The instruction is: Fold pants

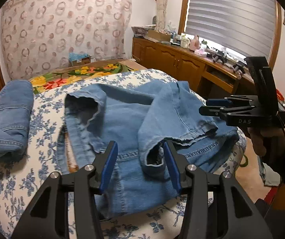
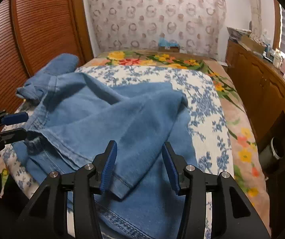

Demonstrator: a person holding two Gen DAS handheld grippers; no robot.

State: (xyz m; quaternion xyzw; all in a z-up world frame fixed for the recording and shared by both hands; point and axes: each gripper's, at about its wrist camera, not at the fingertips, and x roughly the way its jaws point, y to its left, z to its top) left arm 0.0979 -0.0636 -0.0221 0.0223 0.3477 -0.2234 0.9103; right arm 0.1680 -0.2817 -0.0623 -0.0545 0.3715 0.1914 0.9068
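Blue denim pants [image 1: 126, 117] lie crumpled on a blue-floral bedspread [image 1: 42, 111], the legs thrown back over the waist part. They also show in the right wrist view [image 2: 110, 119]. My left gripper [image 1: 139, 147] is open, just above a leg hem [image 1: 154, 157], holding nothing. My right gripper [image 2: 139, 149] is open over the denim, empty. The right gripper shows in the left wrist view [image 1: 204, 107] at the right of the pants; the left gripper shows in the right wrist view [image 2: 23, 125] at the left edge.
A second, folded pair of jeans [image 1: 9, 117] lies at the left of the bedspread. A flowered blanket [image 1: 72, 75] lies beyond. A wooden cabinet [image 1: 182, 63] with clutter stands at the right, a slatted wooden door [image 2: 32, 31] at the left.
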